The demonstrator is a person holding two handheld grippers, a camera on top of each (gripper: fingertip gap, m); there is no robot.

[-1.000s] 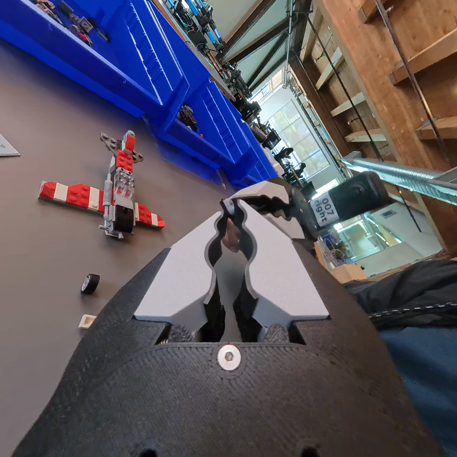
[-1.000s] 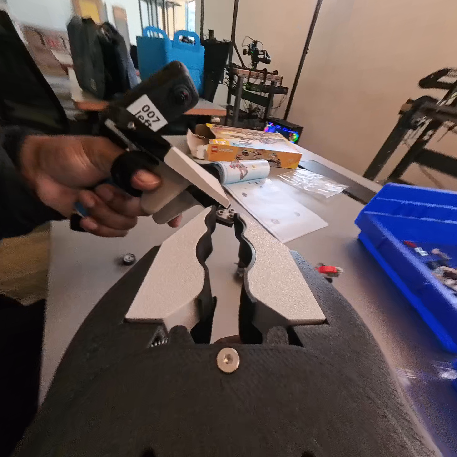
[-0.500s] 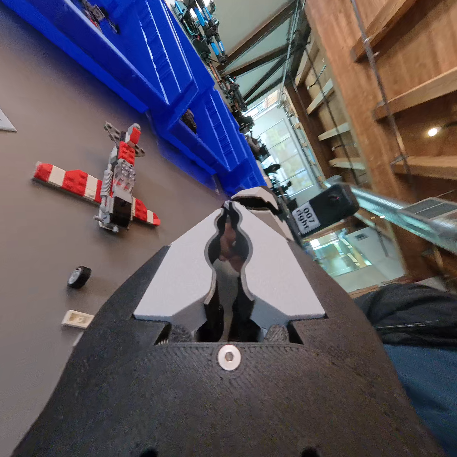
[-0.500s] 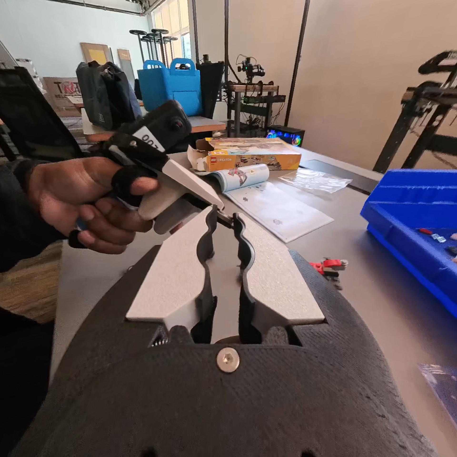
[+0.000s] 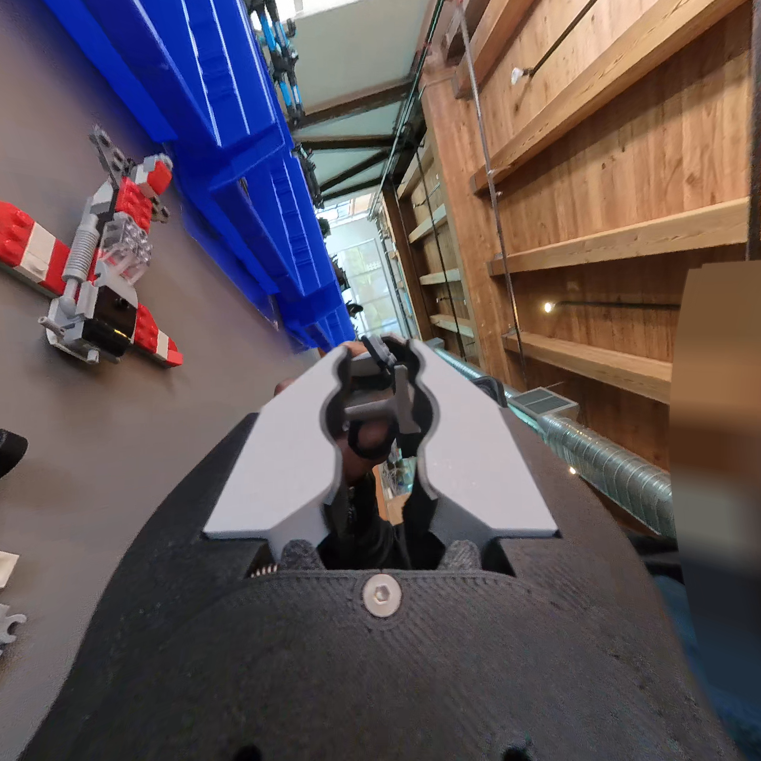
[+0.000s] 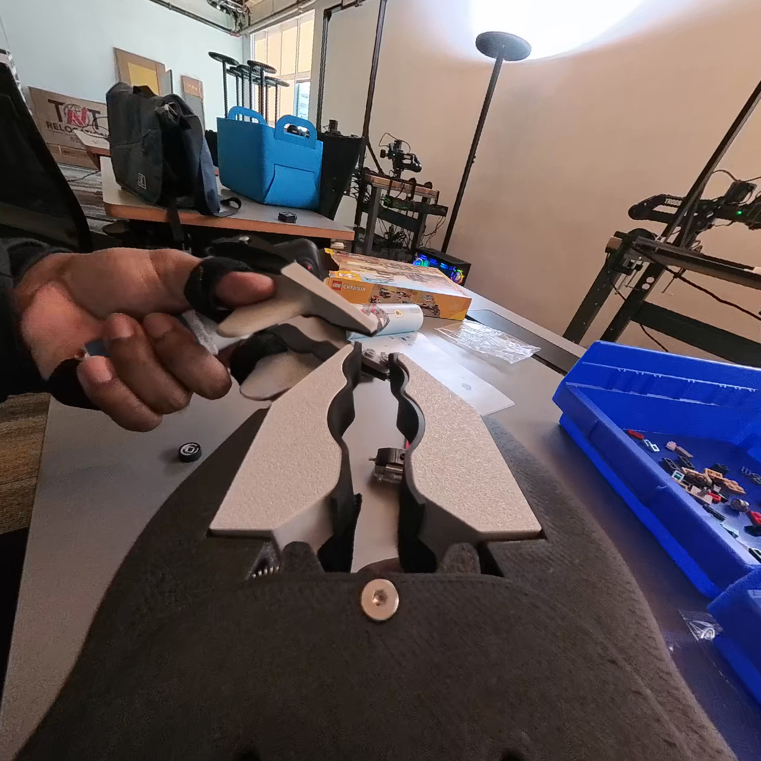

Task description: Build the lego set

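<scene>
Nearby, blue bin (image 6: 609,395), loose lego pieces (image 6: 700,482) inside

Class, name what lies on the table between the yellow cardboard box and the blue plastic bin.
A crumpled clear plastic bag lies between the yellow cardboard box and the blue plastic bin; the right wrist view shows it.

Both views are bright and mostly sharp, with strong wide-angle bending toward the edges. In the right wrist view a floor lamp (image 6: 502,45) throws a blown-out white glare onto the wall behind it, and daylight enters through far windows. The hand (image 6: 123,329) is slightly motion-blurred. In the left wrist view a distant window (image 5: 362,280) overexposes, small ceiling spots glow, and a blurred patch covers the right edge.
</scene>
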